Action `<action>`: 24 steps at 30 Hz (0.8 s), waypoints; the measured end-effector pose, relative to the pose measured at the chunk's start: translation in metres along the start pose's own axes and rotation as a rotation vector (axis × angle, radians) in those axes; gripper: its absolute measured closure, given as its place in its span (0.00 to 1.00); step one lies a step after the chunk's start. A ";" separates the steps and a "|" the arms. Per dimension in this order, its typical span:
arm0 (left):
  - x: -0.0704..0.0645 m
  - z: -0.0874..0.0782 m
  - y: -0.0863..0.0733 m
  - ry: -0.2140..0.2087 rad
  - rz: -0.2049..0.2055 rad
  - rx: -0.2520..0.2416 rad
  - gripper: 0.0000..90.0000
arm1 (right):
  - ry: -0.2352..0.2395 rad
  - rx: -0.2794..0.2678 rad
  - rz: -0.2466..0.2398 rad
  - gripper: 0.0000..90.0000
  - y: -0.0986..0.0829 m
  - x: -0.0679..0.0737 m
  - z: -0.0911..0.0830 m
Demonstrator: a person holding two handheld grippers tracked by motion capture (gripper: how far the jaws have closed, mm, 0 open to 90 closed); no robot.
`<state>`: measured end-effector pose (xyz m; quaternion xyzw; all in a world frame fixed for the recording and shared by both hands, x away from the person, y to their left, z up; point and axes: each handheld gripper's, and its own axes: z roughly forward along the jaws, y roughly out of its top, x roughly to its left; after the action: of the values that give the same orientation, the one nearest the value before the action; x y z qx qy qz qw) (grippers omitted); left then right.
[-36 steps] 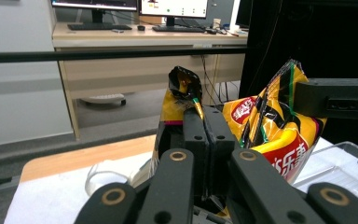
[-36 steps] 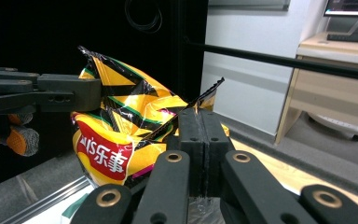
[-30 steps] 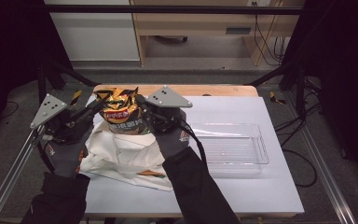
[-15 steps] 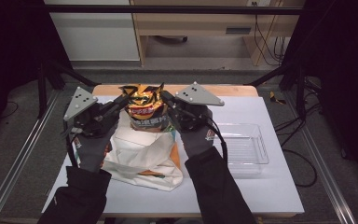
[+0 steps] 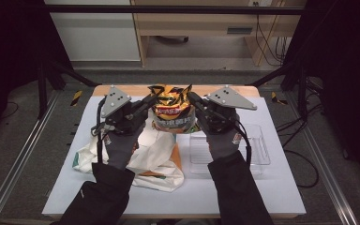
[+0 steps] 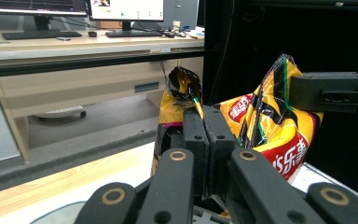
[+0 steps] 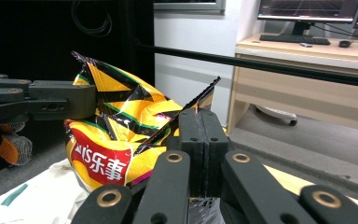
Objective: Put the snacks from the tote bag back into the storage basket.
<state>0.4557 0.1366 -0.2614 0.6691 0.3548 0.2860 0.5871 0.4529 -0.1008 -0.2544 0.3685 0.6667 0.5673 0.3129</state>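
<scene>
Overhead light falls bright on the white desk (image 5: pixel 281 187); the surroundings stay dark. Glare glints off the crisp bag (image 7: pixel 121 135), and near fingers (image 6: pixel 205 140) blur softly.

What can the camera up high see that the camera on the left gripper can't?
The high view takes in the white cloth bag on the table, the clear plastic tray beside it, and the person's gloved hands and dark sleeves.

The left gripper view looks outward to a desk with monitors and a keyboard.

Both show the chip bag, held up between the left gripper and the right gripper, each with jaws shut on a top corner.
</scene>
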 end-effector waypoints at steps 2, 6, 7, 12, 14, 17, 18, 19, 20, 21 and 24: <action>-0.006 0.005 0.000 -0.005 0.004 -0.002 0.98 | -0.009 -0.002 0.005 1.00 -0.001 -0.006 -0.005; -0.018 0.015 0.001 -0.020 0.008 -0.003 0.98 | -0.025 -0.004 0.007 1.00 -0.003 -0.016 -0.014; -0.020 0.017 0.001 -0.021 0.008 -0.002 0.98 | -0.032 -0.005 0.010 1.00 -0.004 -0.019 -0.017; -0.035 0.029 -0.001 -0.031 0.002 -0.016 0.98 | -0.051 -0.010 0.016 1.00 -0.009 -0.033 -0.027; -0.040 0.033 -0.003 -0.034 0.006 -0.016 0.98 | -0.058 -0.010 0.018 1.00 -0.011 -0.038 -0.030; -0.048 0.040 -0.005 -0.044 0.004 -0.012 0.98 | -0.067 -0.010 0.025 1.00 -0.015 -0.046 -0.036; -0.050 0.042 -0.005 -0.048 0.005 -0.009 0.98 | -0.070 -0.008 0.025 1.00 -0.016 -0.049 -0.038; -0.053 0.044 -0.006 -0.051 0.007 -0.007 0.98 | -0.073 -0.008 0.027 1.00 -0.017 -0.051 -0.040; -0.056 0.046 -0.007 -0.055 0.006 -0.006 0.98 | -0.077 -0.009 0.029 1.00 -0.019 -0.054 -0.042; -0.058 0.049 -0.007 -0.058 0.007 -0.004 0.98 | -0.079 -0.008 0.031 1.00 -0.020 -0.056 -0.044; -0.066 0.056 -0.010 -0.068 0.006 0.004 0.98 | -0.085 -0.009 0.043 1.00 -0.025 -0.065 -0.049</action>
<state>0.4604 0.0513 -0.2775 0.6806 0.3331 0.2644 0.5966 0.4434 -0.1839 -0.2714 0.4051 0.6422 0.5607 0.3303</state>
